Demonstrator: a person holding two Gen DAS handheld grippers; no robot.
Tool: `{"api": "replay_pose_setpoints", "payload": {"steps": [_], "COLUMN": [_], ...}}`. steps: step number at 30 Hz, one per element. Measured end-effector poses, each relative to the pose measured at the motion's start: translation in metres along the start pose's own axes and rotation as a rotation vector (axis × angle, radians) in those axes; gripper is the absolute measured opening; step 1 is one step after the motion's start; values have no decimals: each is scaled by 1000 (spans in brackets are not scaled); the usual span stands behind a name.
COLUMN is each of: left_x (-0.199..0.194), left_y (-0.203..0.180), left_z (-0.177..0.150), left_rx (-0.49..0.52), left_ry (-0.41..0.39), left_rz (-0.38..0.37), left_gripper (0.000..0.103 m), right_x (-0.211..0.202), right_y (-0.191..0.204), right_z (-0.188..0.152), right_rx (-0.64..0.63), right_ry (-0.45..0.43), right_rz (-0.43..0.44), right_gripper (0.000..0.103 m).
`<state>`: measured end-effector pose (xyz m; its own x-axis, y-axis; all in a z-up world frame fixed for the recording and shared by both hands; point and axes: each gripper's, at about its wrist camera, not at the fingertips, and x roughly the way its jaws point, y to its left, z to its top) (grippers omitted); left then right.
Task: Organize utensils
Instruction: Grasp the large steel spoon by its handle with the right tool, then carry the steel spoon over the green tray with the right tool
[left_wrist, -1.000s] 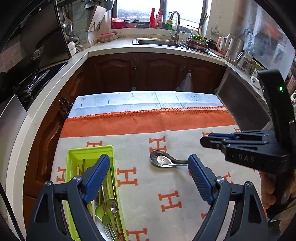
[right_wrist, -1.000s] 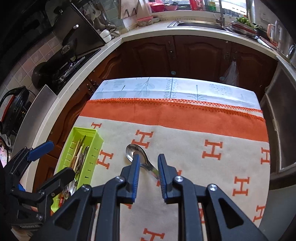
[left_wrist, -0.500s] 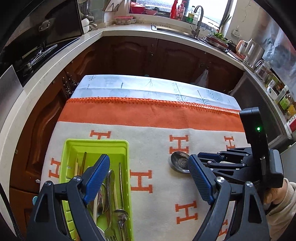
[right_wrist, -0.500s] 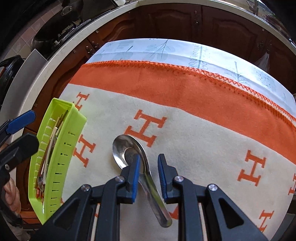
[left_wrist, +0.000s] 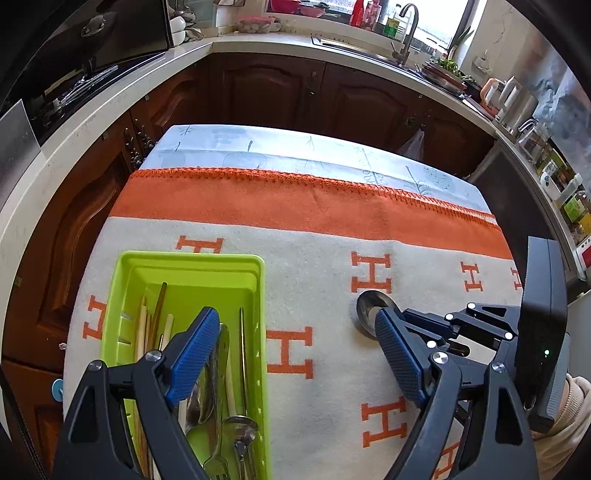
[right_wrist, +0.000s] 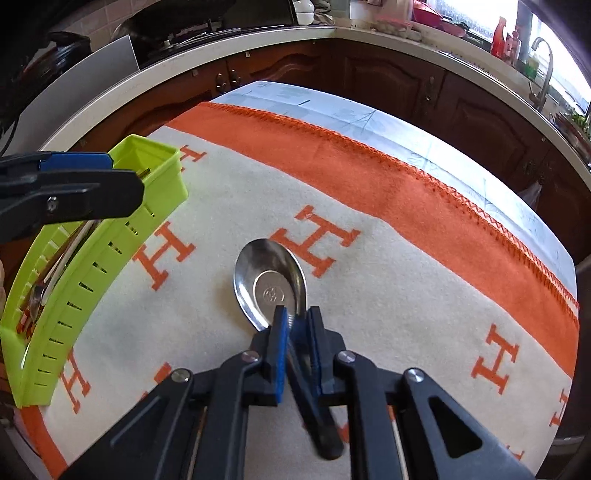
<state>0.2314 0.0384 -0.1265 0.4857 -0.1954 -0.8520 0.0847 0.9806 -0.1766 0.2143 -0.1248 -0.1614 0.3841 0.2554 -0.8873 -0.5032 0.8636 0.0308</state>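
A steel soup spoon (right_wrist: 271, 284) lies on the cream cloth with orange H marks; its bowl also shows in the left wrist view (left_wrist: 371, 306). My right gripper (right_wrist: 297, 325) is shut on the spoon's handle just behind the bowl. A lime-green utensil tray (left_wrist: 188, 273) holds forks, spoons and chopsticks; it shows at the left of the right wrist view (right_wrist: 92, 269). My left gripper (left_wrist: 295, 354) is open and empty, its left finger over the tray's right part.
The cloth's orange band (left_wrist: 295, 201) and a pale blue cloth (left_wrist: 295, 155) lie beyond. Dark wooden cabinets (left_wrist: 295, 92) and a counter with a sink (left_wrist: 369, 48) curve around the far side. A stove (left_wrist: 74, 92) stands at left.
My right gripper has closed in on the spoon's handle and now grips it. My left gripper has shifted so its left finger hangs over the tray.
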Motion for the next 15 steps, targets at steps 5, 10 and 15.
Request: {"api": "replay_pose_setpoints", "payload": {"steps": [5,10,15], "left_x": [-4,-12,-25], "left_y": [4,7,14], "left_z": [-4,-9,-17], "left_rx": [-9,-18,-30], "left_ry": [-1,-9,-25], "left_rz": [-7,-12,-15], "left_gripper": [85,85,85], "right_x": [-4,-11,-26], "right_y": [13,18,4], "right_z": [-9,-19,-25], "right_rx": [-42,5,199], "right_ry": [-13,-30,-32], "right_rz": [4,7,84], "right_gripper": [9,2,0]}}
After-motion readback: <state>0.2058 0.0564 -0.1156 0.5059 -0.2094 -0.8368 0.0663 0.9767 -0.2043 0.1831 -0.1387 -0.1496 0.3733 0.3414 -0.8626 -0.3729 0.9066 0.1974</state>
